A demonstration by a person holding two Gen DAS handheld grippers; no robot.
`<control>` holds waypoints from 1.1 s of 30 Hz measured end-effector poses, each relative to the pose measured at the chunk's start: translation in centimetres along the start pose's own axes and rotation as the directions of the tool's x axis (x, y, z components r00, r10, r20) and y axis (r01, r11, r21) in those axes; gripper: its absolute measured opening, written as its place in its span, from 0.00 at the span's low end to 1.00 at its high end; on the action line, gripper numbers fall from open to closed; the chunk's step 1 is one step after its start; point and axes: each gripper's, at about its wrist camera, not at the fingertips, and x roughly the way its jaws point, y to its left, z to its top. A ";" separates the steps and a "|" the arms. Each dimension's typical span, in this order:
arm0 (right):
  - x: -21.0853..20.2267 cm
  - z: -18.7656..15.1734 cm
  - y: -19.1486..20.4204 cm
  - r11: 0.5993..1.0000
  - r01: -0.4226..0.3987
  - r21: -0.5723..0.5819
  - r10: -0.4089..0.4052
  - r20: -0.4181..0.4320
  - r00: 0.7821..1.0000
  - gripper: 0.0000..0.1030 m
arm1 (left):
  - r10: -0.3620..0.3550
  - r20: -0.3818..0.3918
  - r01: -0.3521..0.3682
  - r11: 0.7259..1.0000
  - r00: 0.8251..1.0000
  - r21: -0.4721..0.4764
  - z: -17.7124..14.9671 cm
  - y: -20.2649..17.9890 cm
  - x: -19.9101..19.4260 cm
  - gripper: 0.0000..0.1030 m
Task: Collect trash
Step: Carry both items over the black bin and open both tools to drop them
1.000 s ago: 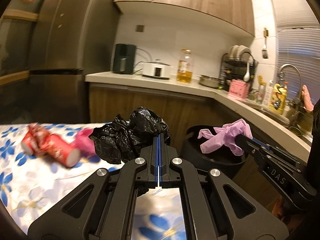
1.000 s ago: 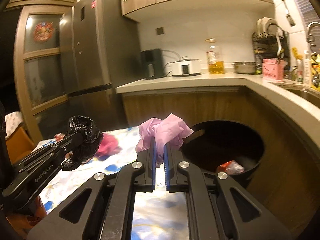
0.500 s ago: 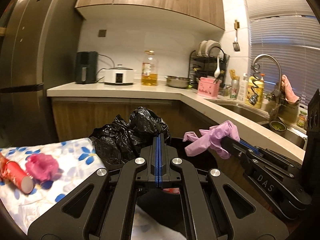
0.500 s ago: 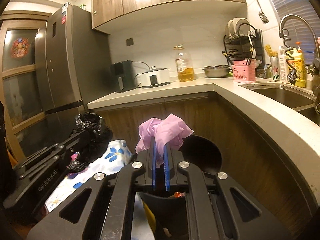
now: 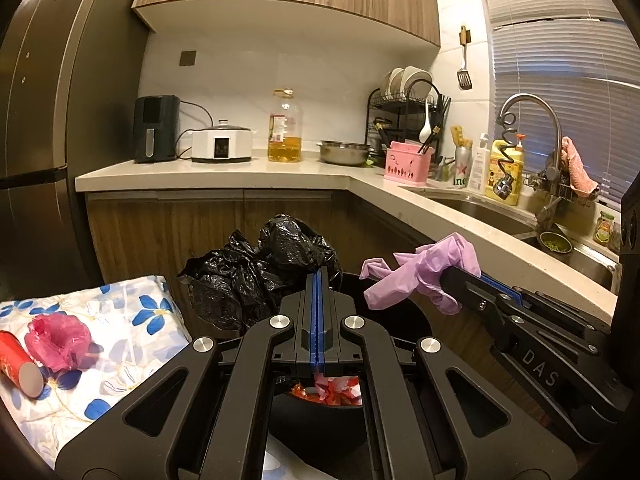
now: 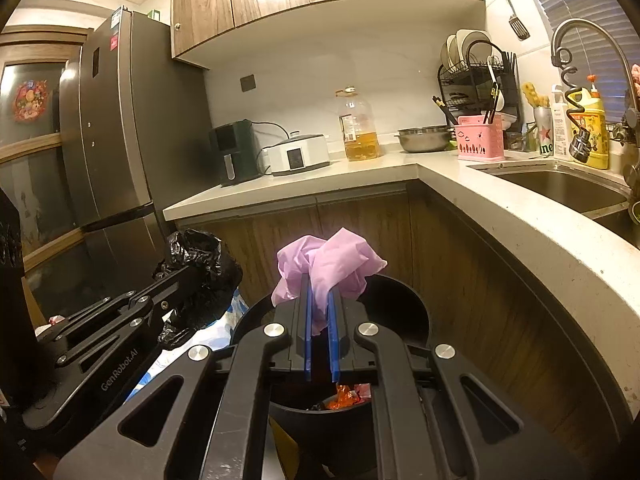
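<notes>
The left gripper (image 5: 319, 280) is clamped on a crumpled black bag (image 5: 256, 272), which bulges out past its fingertips above the near rim of the black bin (image 6: 400, 300). Just beside it, the right gripper (image 6: 319, 292) pinches a pink glove (image 6: 328, 264) over the bin's opening, where red wrappers (image 5: 336, 388) lie.

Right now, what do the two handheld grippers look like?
Both are matte black two-finger grippers with angular linkage arms, cut-out windows and silver round pivot bolts. Blue pads line the inner finger faces. The left gripper bears white "GenRobot.AI" lettering on its side; the right gripper shows "DAS". No cables or sleeves show.
</notes>
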 end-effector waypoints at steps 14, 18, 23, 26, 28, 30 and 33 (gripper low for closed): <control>1.6 0.3 -1.1 1.000 0.015 0.015 -0.015 -0.021 1.000 0.08 | -0.029 -0.039 0.029 0.999 0.999 0.013 -0.3 0.2 2.6 0.00; 2.0 0.2 -1.4 1.000 0.018 0.022 -0.017 -0.030 0.999 0.09 | -0.045 -0.045 0.046 0.999 0.998 0.022 -0.4 0.0 3.2 0.00; 2.5 0.1 -1.8 0.999 0.024 0.030 -0.023 -0.041 0.999 0.11 | -0.053 -0.067 0.055 0.998 0.996 0.027 -0.8 0.2 3.9 0.00; 2.7 0.0 -2.3 0.998 0.022 0.052 -0.020 -0.046 0.999 0.25 | -0.041 -0.082 0.044 0.998 0.996 0.033 -1.1 0.3 4.2 0.04; 2.6 0.0 -2.4 0.998 0.029 0.057 -0.026 -0.042 0.999 0.28 | -0.044 -0.087 0.046 0.999 0.995 0.025 -1.2 0.4 4.3 0.13; 2.6 0.0 -2.6 0.997 0.034 0.063 -0.032 -0.042 0.999 0.29 | -0.053 -0.088 0.056 0.998 0.995 0.023 -1.3 0.4 4.3 0.37; 2.2 0.1 -2.7 0.997 0.040 0.071 -0.038 -0.035 0.999 0.37 | -0.052 -0.083 0.055 0.998 0.995 0.034 -1.5 0.2 4.1 0.45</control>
